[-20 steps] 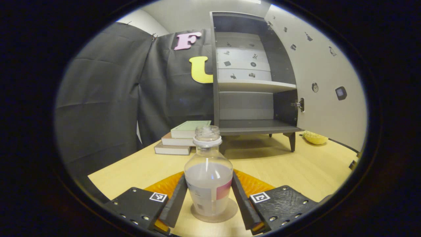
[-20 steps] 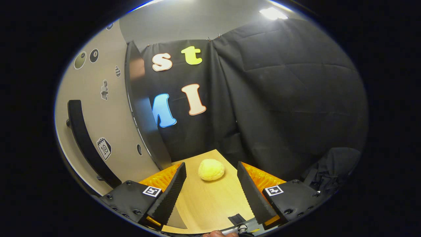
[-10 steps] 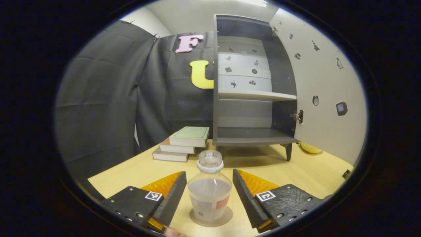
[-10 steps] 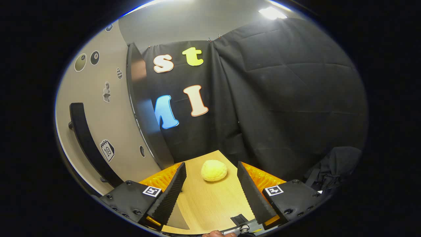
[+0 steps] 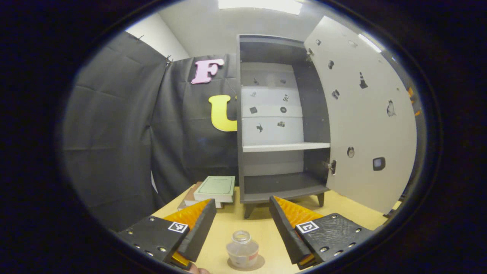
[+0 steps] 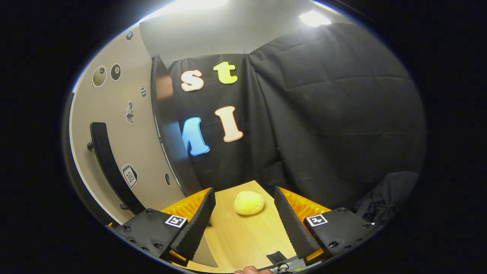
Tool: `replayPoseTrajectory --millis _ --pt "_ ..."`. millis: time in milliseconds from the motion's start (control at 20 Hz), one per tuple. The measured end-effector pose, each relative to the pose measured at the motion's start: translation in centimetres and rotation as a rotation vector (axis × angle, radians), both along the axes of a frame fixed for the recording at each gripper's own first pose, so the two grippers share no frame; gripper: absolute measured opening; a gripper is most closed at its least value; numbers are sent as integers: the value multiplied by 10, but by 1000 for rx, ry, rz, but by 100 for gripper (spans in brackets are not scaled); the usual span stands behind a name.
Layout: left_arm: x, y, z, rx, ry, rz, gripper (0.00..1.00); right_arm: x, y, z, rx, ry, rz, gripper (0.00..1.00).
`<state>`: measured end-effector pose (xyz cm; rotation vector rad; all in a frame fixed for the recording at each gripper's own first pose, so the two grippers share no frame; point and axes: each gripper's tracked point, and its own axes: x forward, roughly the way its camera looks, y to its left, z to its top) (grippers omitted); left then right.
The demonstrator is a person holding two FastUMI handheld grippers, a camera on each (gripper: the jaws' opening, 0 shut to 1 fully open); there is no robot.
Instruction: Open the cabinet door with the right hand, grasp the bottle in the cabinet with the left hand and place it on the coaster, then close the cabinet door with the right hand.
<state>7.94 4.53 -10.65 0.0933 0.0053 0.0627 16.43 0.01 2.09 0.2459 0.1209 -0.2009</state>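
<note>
In the left gripper view, a clear capless bottle (image 5: 242,253) with cloudy liquid stands upright on a round coaster (image 5: 258,263) on the wooden table. My left gripper (image 5: 242,222) hovers open above and behind it, touching nothing. The dark cabinet (image 5: 281,125) stands beyond with bare shelves, its pale door (image 5: 361,121) swung wide to the right. In the right gripper view, my right gripper (image 6: 243,219) is open and holds nothing. The door's outer face (image 6: 114,129) with its black bar handle (image 6: 108,167) lies to the left of that gripper.
A stack of books (image 5: 213,189) lies left of the cabinet's legs. A yellow bun-shaped object (image 6: 249,203) rests on the table (image 6: 243,236) ahead of the right gripper, near the door's edge. Black cloth walls close in the booth.
My left gripper has opened off the bottle, then risen and drawn back, leaving it standing on the coaster. The right gripper has shifted only slightly beside the door.
</note>
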Motion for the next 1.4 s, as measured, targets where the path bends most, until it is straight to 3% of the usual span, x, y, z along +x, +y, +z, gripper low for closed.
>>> replayPoseTrajectory --millis 250,550,600,700,900,950,1000,1200,1250,1300,1400 --pt "-13 -17 56 -44 25 -56 87 -7 5 10 -24 -47 17 98" --pt "-28 -9 117 -97 54 -50 86 -9 18 24 -93 -87 56 98" --pt "-30 -7 125 -110 66 -58 86 -9 22 28 -97 -95 67 93" --pt "-37 2 139 -120 82 -52 85 -8 30 30 -86 -97 88 98" --pt "-48 15 151 -188 116 -44 85 -6 46 41 -72 -87 150 98" --pt "-50 19 155 -197 118 -39 87 -5 49 43 -85 -84 164 93" --pt "-52 25 159 -198 117 -30 89 -4 50 46 -102 -83 177 98" --pt "-64 40 170 -189 113 -4 85 -1 66 54 -166 -89 228 98" --pt "-66 42 173 -194 107 0 87 0 67 55 -187 -90 224 93" --pt "-69 45 175 -199 103 3 87 -2 65 58 -209 -96 223 97" --pt "-73 51 177 -194 97 18 85 -2 64 61 -239 -100 207 92"
